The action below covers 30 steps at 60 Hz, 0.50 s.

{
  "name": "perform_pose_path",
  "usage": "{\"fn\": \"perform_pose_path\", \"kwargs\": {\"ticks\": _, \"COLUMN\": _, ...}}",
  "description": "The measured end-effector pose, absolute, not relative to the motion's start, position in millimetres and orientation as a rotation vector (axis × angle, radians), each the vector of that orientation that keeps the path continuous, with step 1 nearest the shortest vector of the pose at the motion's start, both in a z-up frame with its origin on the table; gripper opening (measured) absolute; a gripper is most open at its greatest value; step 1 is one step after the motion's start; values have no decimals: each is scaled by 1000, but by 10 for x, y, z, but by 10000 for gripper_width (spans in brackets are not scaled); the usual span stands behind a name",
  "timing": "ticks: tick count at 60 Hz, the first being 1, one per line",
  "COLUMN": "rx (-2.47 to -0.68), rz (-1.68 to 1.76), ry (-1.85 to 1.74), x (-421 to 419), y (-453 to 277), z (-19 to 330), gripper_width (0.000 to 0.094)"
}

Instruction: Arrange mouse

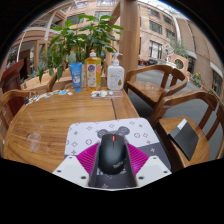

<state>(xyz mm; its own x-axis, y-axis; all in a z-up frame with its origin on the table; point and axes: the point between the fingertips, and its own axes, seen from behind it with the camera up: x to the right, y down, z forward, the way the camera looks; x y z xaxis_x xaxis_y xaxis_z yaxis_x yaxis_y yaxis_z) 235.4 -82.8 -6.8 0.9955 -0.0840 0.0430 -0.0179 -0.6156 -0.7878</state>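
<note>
A black mouse (112,152) with a red scroll wheel sits between my gripper's (112,172) two fingers. The magenta pads (88,158) touch it on both sides, so the gripper is shut on it. The mouse is over the near part of a white patterned mouse mat (100,130), which lies on a wooden table (45,118). I cannot tell whether the mouse rests on the mat or hangs just above it.
Beyond the mat, at the table's far end, stand a blue carton (76,73), a yellow bottle (93,70) and a white pump bottle (116,75), with a leafy plant (85,35) behind. Wooden chairs (160,85) stand to the right, another chair (12,80) to the left.
</note>
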Motion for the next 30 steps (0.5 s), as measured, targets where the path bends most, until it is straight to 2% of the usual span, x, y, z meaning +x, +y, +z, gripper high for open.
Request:
{"fn": "perform_pose_path", "kwargs": {"ticks": 4, "rx": -2231, "rz": -103, "ry": 68, "x": 2361, "y": -861, "z": -23, "gripper_width": 531}}
{"fn": "perform_pose_path", "kwargs": {"ticks": 9, "rx": -2211, "rz": -122, "ry": 80, "x": 2369, "y": -950, "z": 131, "gripper_width": 802}}
{"fn": "perform_pose_path", "kwargs": {"ticks": 11, "rx": -2202, "rz": -119, "ry": 85, "x": 2350, "y": -998, "z": 218, "gripper_width": 870}}
{"fn": "perform_pose_path", "kwargs": {"ticks": 14, "rx": -2192, "rz": -112, "ry": 96, "x": 2321, "y": -1087, "z": 376, "gripper_width": 833}}
{"fn": "perform_pose_path", "kwargs": {"ticks": 18, "rx": -2172, "rz": -116, "ry": 98, "x": 2272, "y": -1239, "z": 576, "gripper_width": 857}}
{"fn": "perform_pose_path", "kwargs": {"ticks": 30, "rx": -2140, "rz": -148, "ry": 85, "x": 2120, "y": -1790, "z": 1025, "gripper_width": 854}}
